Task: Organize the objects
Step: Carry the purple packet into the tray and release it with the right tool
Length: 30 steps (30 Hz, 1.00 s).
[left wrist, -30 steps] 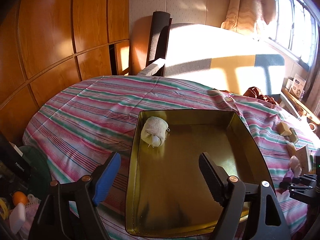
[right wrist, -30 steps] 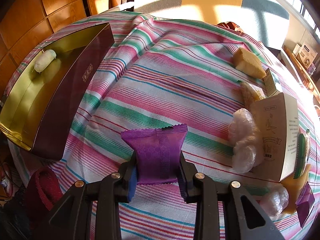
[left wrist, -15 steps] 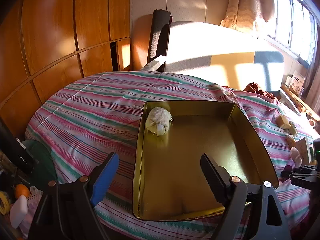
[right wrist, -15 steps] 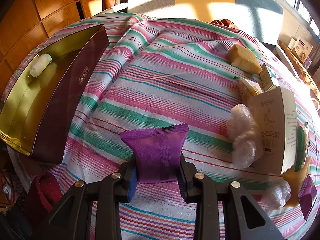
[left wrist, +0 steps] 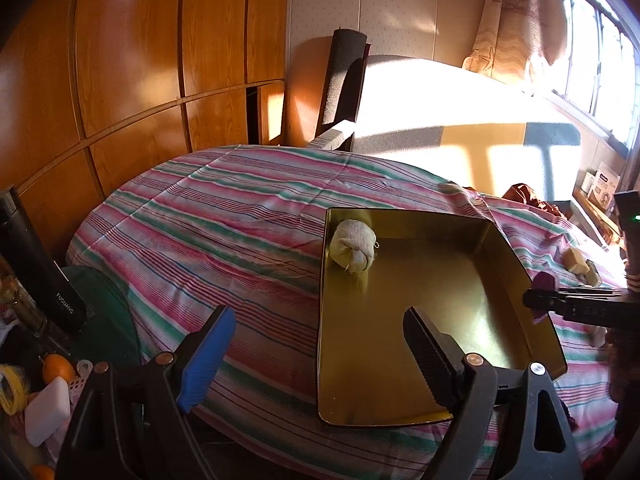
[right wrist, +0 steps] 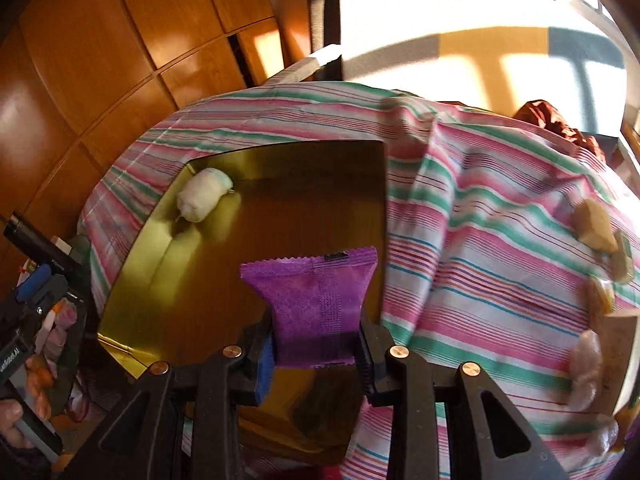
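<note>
A gold tin box (left wrist: 538, 312) lies open on the striped tablecloth, also seen in the right wrist view (right wrist: 136, 264). A white wrapped bundle (left wrist: 354, 245) (right wrist: 203, 196) sits in its far left corner. My right gripper (right wrist: 316, 354) is shut on a purple snack packet (right wrist: 316, 300) and holds it above the box's right side; it shows at the right edge of the left wrist view (left wrist: 560, 306). My left gripper (left wrist: 316, 354) is open and empty, near the box's front left edge.
Several wrapped snacks (right wrist: 592, 226) and a clear-wrapped lump (right wrist: 586, 364) lie on the cloth at the right, by a card box (right wrist: 624, 340). A black flask (left wrist: 36, 264) and clutter stand at the left off the table. A chair (left wrist: 344, 76) stands behind.
My right gripper has carried the purple packet left, from over the cloth to over the gold box. My left gripper has drawn back a little from the box.
</note>
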Each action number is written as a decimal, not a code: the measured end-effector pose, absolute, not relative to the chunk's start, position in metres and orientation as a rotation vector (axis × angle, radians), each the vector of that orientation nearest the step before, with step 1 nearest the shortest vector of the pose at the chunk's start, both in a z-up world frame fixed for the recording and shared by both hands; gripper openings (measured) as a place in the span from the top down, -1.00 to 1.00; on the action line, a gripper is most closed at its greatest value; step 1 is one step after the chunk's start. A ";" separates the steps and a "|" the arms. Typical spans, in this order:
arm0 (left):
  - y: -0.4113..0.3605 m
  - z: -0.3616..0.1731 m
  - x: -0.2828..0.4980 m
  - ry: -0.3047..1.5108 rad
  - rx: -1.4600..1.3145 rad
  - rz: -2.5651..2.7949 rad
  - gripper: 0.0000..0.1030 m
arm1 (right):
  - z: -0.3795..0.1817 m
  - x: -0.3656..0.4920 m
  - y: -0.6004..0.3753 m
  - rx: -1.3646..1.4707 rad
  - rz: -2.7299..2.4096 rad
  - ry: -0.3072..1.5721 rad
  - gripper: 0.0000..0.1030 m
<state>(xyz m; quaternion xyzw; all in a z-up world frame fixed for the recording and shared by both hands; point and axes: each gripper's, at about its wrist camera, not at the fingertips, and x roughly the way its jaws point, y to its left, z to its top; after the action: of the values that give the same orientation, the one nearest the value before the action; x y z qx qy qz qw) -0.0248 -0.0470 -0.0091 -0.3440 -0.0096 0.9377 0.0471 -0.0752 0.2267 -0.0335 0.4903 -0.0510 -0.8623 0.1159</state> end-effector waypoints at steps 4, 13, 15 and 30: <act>-0.058 -0.011 -0.024 -0.034 -1.059 2.888 -0.72 | -0.052 -0.109 0.179 1.489 -2.431 -0.156 0.36; -0.072 -0.018 -0.026 -0.028 -1.092 2.906 -0.72 | -0.073 -0.152 0.115 1.533 -2.337 -0.165 0.34; -0.075 -0.021 -0.027 -0.035 -1.103 2.906 -0.72 | -0.074 -0.156 0.109 1.535 -2.337 -0.165 0.32; -0.063 -0.018 -0.023 0.019 -1.092 2.899 -0.79 | -0.037 -0.113 0.148 1.366 -2.476 -0.206 0.11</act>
<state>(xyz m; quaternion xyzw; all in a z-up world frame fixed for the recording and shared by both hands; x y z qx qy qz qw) -0.0234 -0.0632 -0.0182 -0.3522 0.0062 0.9356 0.0217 -0.1134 0.1480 -0.0374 0.4762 -0.0720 -0.8630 0.1526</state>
